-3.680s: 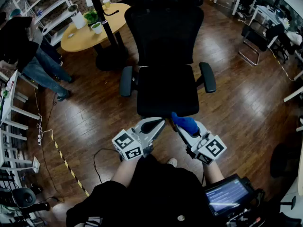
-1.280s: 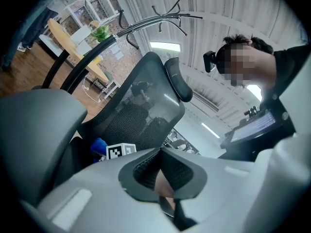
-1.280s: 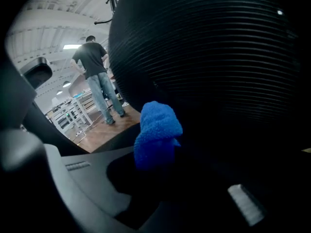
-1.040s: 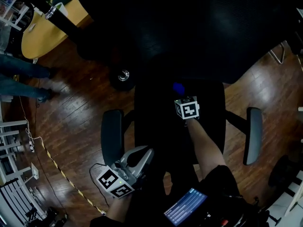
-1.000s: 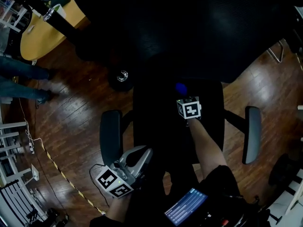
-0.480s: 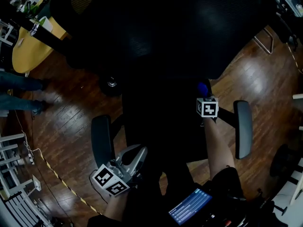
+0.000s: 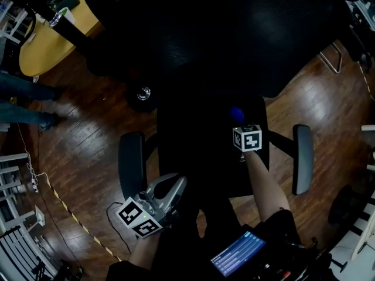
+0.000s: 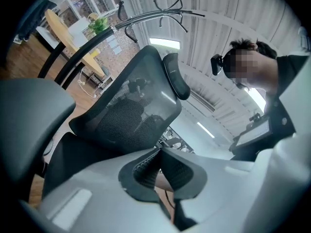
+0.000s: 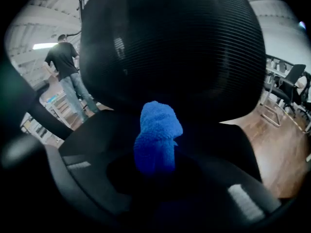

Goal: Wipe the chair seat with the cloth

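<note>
blue cloth [image 9: 156,140] clamped in right hand-held gripper [image 7: 239,126], held over rear of chair seat [image 7: 196,157]; contact unclear. cloth judged soft, light, floppy; best pinched at bunched middle. left hand-held gripper [image 8: 156,165] clenched on nothing, near seat's front-left corner.

cloth [image 7: 236,113]: mostly behind right claw [image 7: 239,124] | chair seat [image 7: 193,151]: too dark; contact unclear | backrest [image 7: 205,34]: top cut off

Bright blue cloth [image 9: 156,137], black mesh chair [image 7: 205,45], brown wood floor [image 7: 88,139], yellow round table [image 7: 41,45], black-and-white marker cubes [image 7: 247,138].
</note>
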Action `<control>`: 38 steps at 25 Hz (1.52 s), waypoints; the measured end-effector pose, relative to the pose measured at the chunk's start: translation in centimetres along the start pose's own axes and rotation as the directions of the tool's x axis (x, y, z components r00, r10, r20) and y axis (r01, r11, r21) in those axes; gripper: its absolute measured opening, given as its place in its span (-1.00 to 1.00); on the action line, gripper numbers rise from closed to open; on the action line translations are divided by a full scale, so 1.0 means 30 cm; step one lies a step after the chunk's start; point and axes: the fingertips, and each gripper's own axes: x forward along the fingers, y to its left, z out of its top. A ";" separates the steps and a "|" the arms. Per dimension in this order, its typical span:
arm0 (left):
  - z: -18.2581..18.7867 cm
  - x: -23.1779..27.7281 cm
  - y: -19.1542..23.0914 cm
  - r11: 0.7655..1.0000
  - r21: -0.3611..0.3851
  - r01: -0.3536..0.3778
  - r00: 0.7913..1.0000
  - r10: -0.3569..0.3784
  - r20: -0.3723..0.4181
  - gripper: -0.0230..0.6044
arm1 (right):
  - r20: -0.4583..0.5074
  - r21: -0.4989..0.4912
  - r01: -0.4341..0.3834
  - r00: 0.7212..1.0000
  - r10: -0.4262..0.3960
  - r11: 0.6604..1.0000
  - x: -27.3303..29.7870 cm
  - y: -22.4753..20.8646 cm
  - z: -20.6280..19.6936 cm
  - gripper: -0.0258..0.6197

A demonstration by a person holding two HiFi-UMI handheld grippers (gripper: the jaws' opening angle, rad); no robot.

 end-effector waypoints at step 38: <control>-0.032 -0.012 -0.042 0.998 0.033 0.045 0.998 -0.044 -0.038 -0.91 | -0.021 0.016 0.190 0.982 -0.190 0.982 -0.180 -0.190 -0.174 -0.81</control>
